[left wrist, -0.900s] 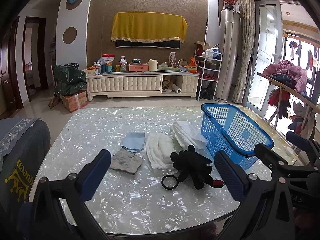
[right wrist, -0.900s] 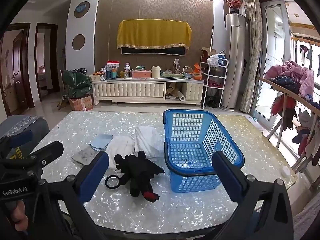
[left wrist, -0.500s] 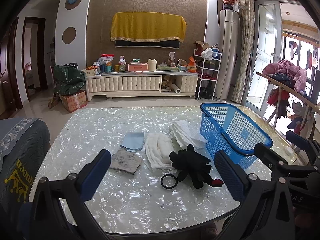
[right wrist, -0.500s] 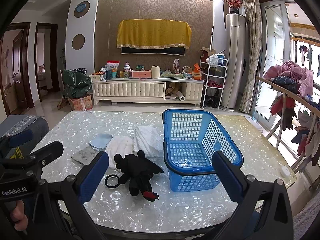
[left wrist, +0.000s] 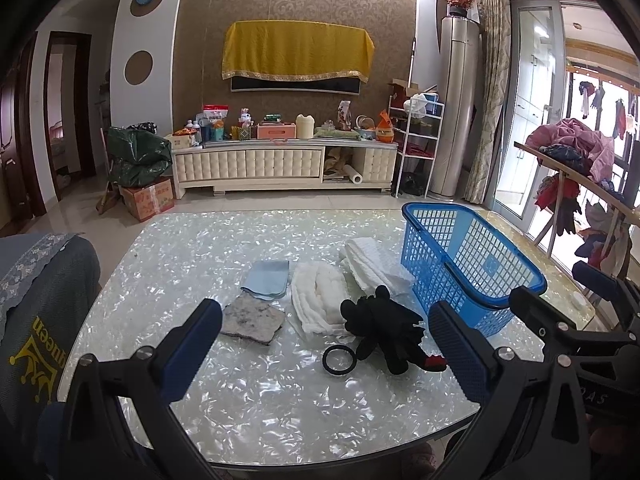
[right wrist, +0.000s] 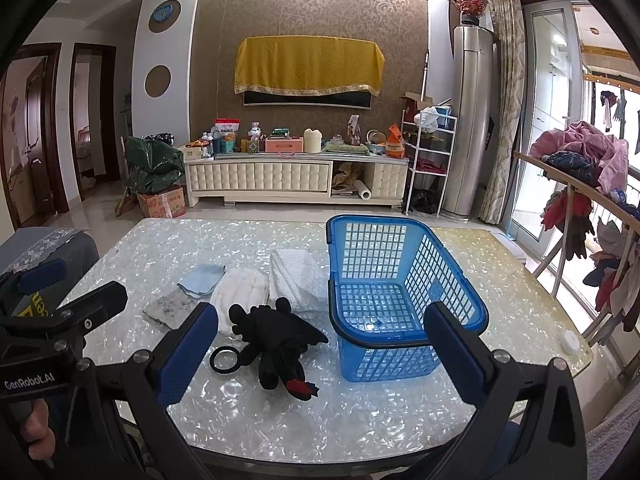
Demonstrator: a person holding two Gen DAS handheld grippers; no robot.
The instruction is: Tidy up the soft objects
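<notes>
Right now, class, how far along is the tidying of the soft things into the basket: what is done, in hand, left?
Done: nothing; the blue basket is empty. In hand: nothing; the left gripper and right gripper are open above the table. Left: black plush toy, white folded towel, white cloth, light blue cloth, grey cloth.

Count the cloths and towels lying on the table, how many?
4, in a row left of the blue basket: grey rag nearest, light blue cloth behind it, fluffy white towel in the middle, folded white towel beside the basket. None looks hidden.
</notes>
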